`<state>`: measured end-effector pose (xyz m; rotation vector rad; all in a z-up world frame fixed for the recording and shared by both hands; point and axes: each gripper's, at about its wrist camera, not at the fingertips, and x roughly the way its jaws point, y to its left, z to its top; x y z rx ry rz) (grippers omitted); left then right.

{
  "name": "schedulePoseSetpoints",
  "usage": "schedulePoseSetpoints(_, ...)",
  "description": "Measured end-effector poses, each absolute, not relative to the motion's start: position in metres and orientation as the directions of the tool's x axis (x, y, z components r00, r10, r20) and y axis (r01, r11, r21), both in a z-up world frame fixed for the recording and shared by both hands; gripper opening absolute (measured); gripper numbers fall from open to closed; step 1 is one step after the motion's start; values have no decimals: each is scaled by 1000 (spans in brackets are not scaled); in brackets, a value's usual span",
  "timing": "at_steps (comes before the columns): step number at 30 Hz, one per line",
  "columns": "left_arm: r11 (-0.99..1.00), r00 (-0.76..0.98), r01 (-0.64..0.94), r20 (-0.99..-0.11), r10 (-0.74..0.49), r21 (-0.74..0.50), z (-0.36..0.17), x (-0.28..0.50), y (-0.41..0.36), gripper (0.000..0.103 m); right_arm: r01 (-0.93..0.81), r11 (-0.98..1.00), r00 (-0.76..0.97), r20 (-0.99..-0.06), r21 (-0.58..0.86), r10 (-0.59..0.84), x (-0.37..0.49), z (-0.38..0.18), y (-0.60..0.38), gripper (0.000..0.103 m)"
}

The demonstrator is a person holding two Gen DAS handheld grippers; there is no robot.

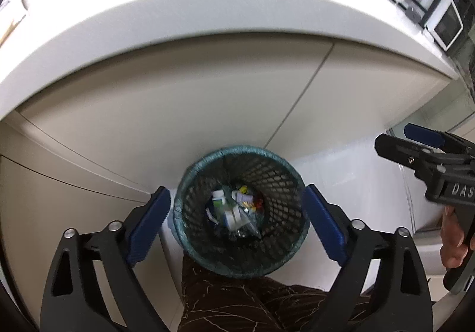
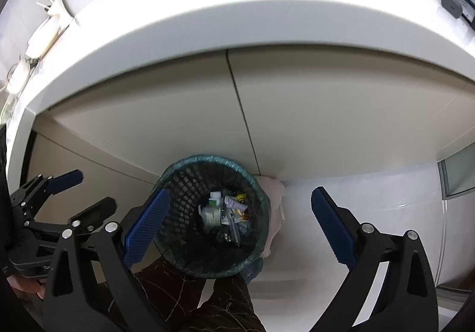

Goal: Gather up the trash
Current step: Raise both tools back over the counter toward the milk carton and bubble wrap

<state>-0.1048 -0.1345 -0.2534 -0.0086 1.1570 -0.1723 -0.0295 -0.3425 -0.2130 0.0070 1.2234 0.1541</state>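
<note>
Both grippers, left gripper [image 1: 237, 219] and right gripper [image 2: 240, 213], hang wide open and empty above the bin [image 1: 190, 183], lower centre; trash [image 1: 234, 210] sits inside. Drop looks finished; next, fetch more.

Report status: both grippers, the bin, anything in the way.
Left gripper open, empty, above bin. Right gripper open, empty. Black mesh wastebasket with green liner on floor by the white cabinet, holds mixed trash. Nothing blocking.

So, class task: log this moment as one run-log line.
left gripper: open, empty | right gripper: open, empty | round black mesh wastebasket: on floor, trash inside | white countertop: blue-white carton remains
</note>
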Motion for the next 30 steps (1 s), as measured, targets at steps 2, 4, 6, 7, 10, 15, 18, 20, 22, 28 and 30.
schedulePoseSetpoints(2,989,410,120,-902,-133,-91,-242,-103,-135,97,-116,989,353,-927,87,123,-26,-201,-344,92)
schedulePoseSetpoints(4,991,438,105,-890,-126,-88,-230,-106,-133,97,-114,991,372,-922,71,109,-23,-188,-345,92)
schedulePoseSetpoints(6,993,464,90,-879,-115,-82,-215,-105,-130,97,-111,991,396,-911,75,113,-20,-172,-345,92)
schedulePoseSetpoints(7,993,471,83,-875,-113,-83,-207,-104,-128,97,-111,991,404,-907,77,116,-18,-166,-345,92)
schedulePoseSetpoints(10,993,486,47,-867,-114,-105,-183,-97,-119,97,-117,990,442,-889,75,120,-15,-144,-343,92)
schedulePoseSetpoints(15,993,488,14,-866,-112,-121,-151,-88,-110,97,-145,987,486,-864,65,128,-11,-111,-332,92)
schedulePoseSetpoints(18,994,494,-2,-865,-93,-108,-143,-80,-107,97,-159,984,490,-860,74,144,-6,-98,-325,92)
schedulePoseSetpoints(20,993,502,-10,-860,-93,-114,-135,-76,-105,97,-166,984,494,-858,65,140,0,-89,-320,92)
schedulePoseSetpoints(22,994,505,-20,-859,-87,-112,-124,-70,-102,97,-175,982,499,-854,66,146,5,-83,-316,92)
schedulePoseSetpoints(28,994,530,-27,-845,-77,-108,-103,-57,-97,97,-187,980,510,-847,63,152,22,-66,-304,92)
schedulePoseSetpoints(30,994,538,-27,-840,-77,-109,-96,-52,-95,97,-191,979,512,-845,65,156,30,-61,-301,92)
